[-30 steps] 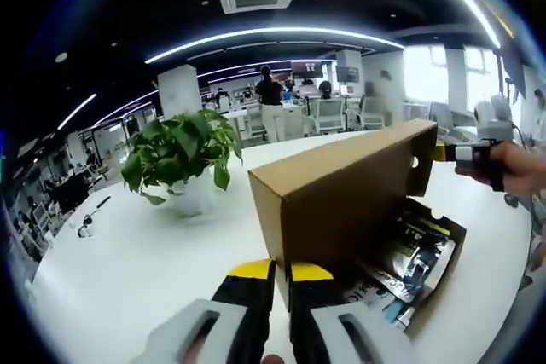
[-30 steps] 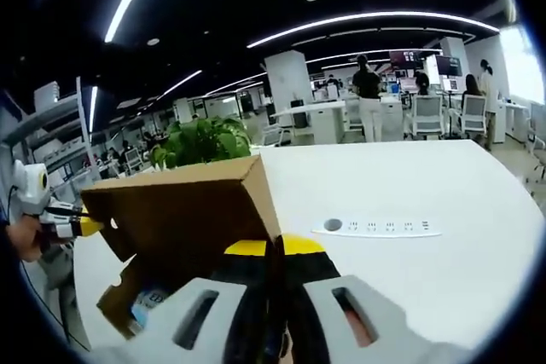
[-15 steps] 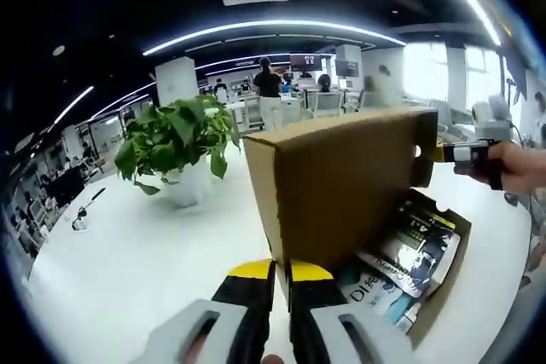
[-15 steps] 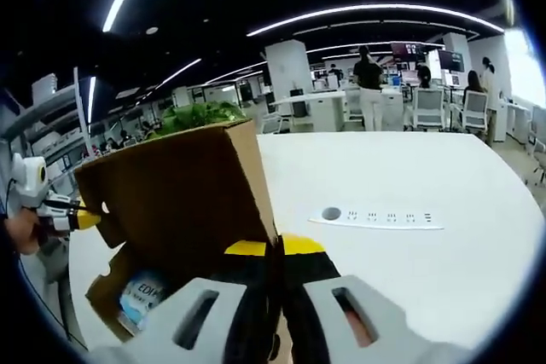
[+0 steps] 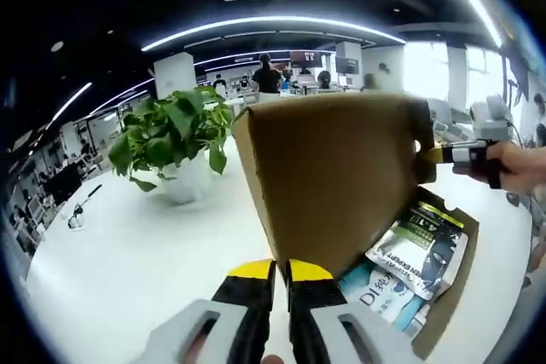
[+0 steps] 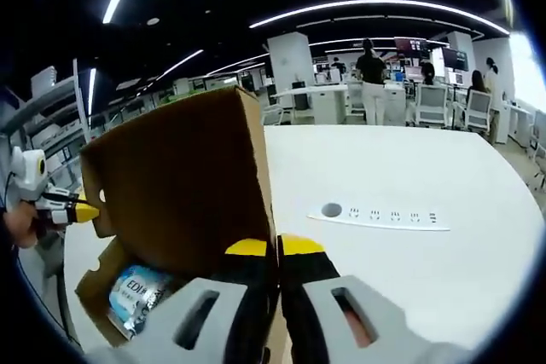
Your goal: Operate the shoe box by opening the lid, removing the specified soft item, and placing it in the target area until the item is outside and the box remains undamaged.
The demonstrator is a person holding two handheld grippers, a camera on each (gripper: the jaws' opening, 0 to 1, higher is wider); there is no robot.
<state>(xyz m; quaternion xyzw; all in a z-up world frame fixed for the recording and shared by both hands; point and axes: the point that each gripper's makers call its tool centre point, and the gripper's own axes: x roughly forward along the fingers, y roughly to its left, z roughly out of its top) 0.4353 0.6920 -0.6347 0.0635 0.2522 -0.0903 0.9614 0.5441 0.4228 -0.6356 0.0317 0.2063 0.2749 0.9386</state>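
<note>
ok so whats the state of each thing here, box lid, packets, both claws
shoe box lid: raised steeply, held at both front corners
shoe box: open, on the white table
soft packets: lying inside the box, none out yet
left claw: shut on the lid's edge
right claw: shut on the lid's edge
potted plant: upright on the table
power strip: flat on the table, nothing plugged in

The left gripper (image 5: 273, 272) has its yellow-tipped jaws closed on the edge of the cardboard lid (image 5: 328, 172), which stands raised over the shoe box (image 5: 452, 287). Inside lie soft printed packets (image 5: 409, 249). The right gripper (image 5: 465, 153) pinches the lid's far corner. A potted plant (image 5: 166, 138) stands on the white table (image 5: 119, 262).
</note>
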